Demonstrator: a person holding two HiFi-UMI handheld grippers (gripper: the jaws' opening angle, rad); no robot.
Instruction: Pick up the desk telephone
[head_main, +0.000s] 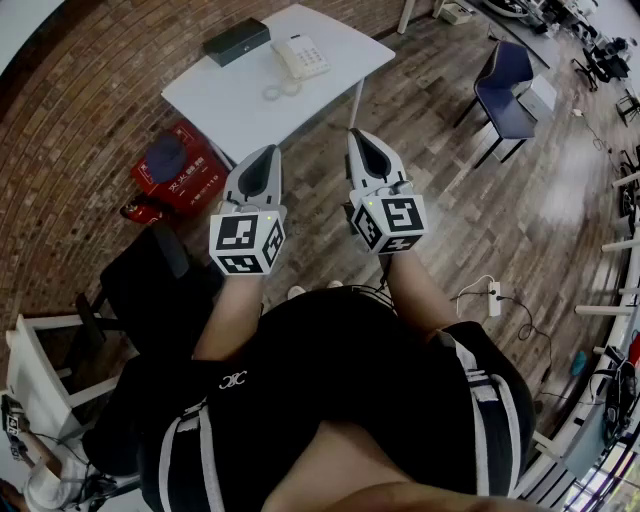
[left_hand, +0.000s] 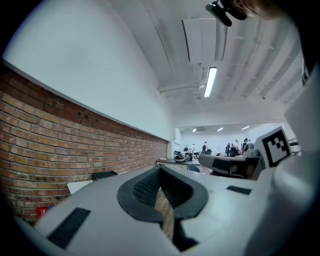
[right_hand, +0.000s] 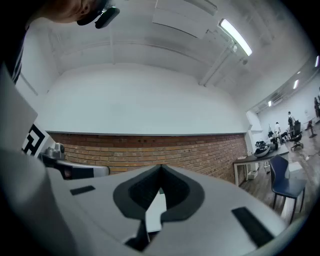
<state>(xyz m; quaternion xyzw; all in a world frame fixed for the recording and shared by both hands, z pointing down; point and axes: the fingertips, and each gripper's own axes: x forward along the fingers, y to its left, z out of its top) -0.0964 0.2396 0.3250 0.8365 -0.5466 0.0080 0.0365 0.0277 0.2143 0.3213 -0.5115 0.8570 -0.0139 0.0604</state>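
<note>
The left grey two-jaw gripper (head_main: 266, 152) is pointing level, its jaws pressed together with nothing between them. The right grey two-jaw gripper (head_main: 359, 135) is riding just beside it, jaws likewise together and empty. Both are aiming toward the white rectangular table (head_main: 240, 105). The cream push-button desk telephone (head_main: 300, 56) is sitting on the table's far part, beside a flat black box (head_main: 236, 41), well apart from both grippers.

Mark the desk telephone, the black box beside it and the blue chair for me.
desk telephone (head_main: 302, 56), head view, middle of its white body.
black box (head_main: 236, 40), head view, middle of its top.
blue chair (head_main: 503, 106), head view, on its seat.
</note>
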